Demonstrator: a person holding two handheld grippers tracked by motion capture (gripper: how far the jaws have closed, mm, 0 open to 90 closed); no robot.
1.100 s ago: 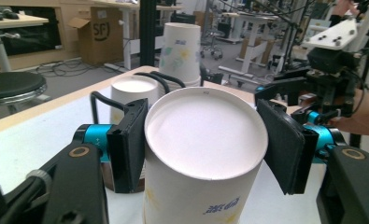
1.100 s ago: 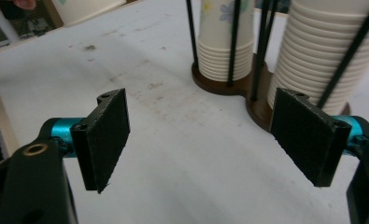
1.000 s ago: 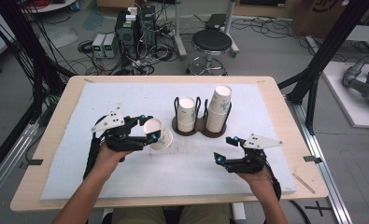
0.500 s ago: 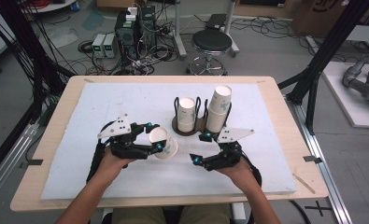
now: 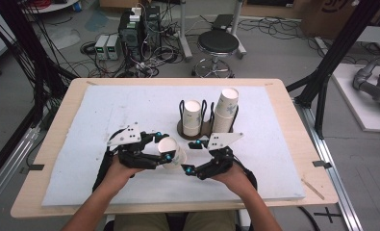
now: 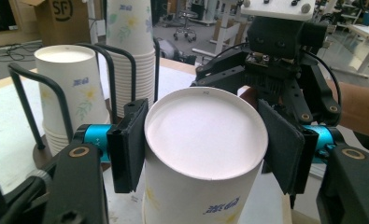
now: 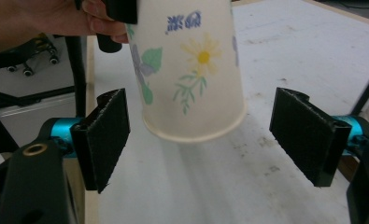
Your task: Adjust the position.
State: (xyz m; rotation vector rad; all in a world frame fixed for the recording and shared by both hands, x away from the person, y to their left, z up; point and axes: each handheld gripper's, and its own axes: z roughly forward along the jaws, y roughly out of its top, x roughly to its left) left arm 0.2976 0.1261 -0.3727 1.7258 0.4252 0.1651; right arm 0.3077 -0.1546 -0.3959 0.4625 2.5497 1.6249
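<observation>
A white paper cup (image 5: pixel 172 151) with a flower print hangs tilted over the white mat, and my left gripper (image 5: pixel 162 147) is shut on it. In the left gripper view both pads (image 6: pixel 128 144) press on the cup (image 6: pixel 205 158) close to its flat white end. My right gripper (image 5: pixel 192 157) stands open just right of the cup, facing it. In the right gripper view the cup's wider rim (image 7: pixel 196 130) hangs between my right gripper's (image 7: pixel 205 135) wide-apart pads (image 7: pixel 102 137), with gaps on both sides.
A black wire cup holder (image 5: pixel 204 129) on a brown base stands behind the grippers, with a short stack of cups (image 5: pixel 192 115) on the left and a taller one (image 5: pixel 226 108) on the right. The white mat (image 5: pixel 106 110) covers the wooden table.
My right gripper has moved left across the mat until it faces the cup. The left gripper has shifted a little toward the front with the cup still in it.
</observation>
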